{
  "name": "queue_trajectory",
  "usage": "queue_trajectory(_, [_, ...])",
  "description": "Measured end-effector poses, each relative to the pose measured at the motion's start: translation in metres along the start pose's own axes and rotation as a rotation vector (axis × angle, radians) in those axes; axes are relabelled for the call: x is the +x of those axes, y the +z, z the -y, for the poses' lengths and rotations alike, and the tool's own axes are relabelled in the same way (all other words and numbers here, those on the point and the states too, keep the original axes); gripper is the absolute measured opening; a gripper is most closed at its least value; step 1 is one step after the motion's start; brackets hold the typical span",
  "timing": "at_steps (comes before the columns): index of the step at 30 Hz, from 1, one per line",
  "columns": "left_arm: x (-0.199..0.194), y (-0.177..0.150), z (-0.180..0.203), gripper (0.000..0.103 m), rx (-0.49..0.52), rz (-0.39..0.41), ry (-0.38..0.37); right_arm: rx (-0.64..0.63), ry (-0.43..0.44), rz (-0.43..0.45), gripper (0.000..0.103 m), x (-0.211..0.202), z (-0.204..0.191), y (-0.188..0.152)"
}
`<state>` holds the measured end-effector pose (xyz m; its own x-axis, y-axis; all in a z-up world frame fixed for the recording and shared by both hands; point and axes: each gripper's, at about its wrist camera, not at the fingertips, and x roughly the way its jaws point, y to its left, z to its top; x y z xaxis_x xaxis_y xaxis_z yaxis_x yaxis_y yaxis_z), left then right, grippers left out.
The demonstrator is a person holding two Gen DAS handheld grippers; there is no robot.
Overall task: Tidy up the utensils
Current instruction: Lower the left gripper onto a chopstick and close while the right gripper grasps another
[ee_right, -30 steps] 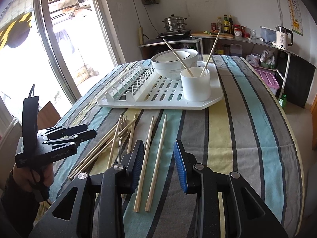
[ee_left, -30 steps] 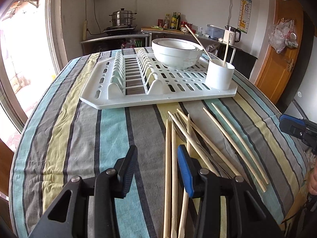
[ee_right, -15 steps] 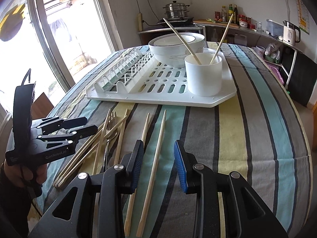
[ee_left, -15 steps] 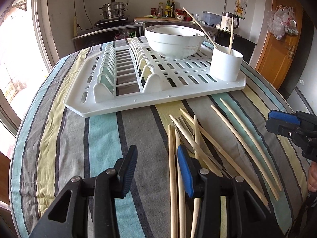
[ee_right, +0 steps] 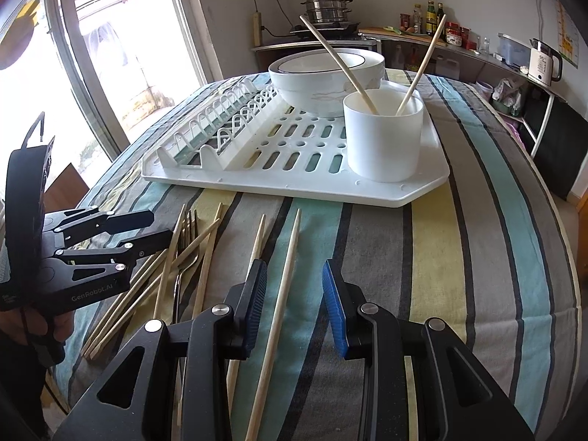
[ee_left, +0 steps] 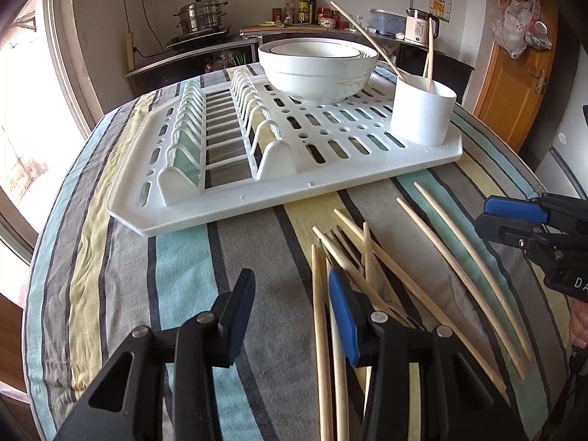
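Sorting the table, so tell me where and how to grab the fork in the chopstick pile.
Take the fork by its handle, coming straight down with the left claw, pads across the narrow stem. It lies flat on the cloth, prongs toward the rack, with chopsticks crossing it, so a sideways approach would likely scatter them.

text: "GenRobot.AI" | on: left gripper (ee_right: 161, 228) body | elsewhere: unreadable

Bright window (ee_right: 110, 73), orange door (ee_left: 514, 84), seemingly whitish walls.
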<state>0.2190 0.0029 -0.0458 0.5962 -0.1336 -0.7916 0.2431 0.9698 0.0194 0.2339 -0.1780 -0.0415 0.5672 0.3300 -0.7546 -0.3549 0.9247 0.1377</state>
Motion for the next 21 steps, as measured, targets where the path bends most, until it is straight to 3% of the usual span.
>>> queue_trajectory(2, [0.001, 0.001, 0.002, 0.044, 0.010, -0.004, -0.009, 0.000, -0.002, -0.008, 0.033, 0.003, 0.001, 0.001])
queue_trajectory(4, [0.004, 0.000, 0.001, 0.037, 0.001, -0.018, -0.020, -0.003, -0.005, -0.014, 0.033, 0.007, 0.001, 0.002])
queue_trajectory(10, [-0.001, -0.002, -0.009, 0.035, -0.051, -0.004, -0.071, -0.005, -0.001, -0.018, 0.033, 0.010, 0.003, 0.003])
queue_trajectory(21, [-0.001, -0.002, -0.015, 0.035, -0.054, 0.006, -0.033, -0.006, 0.007, -0.021, 0.033, 0.016, 0.003, 0.005])
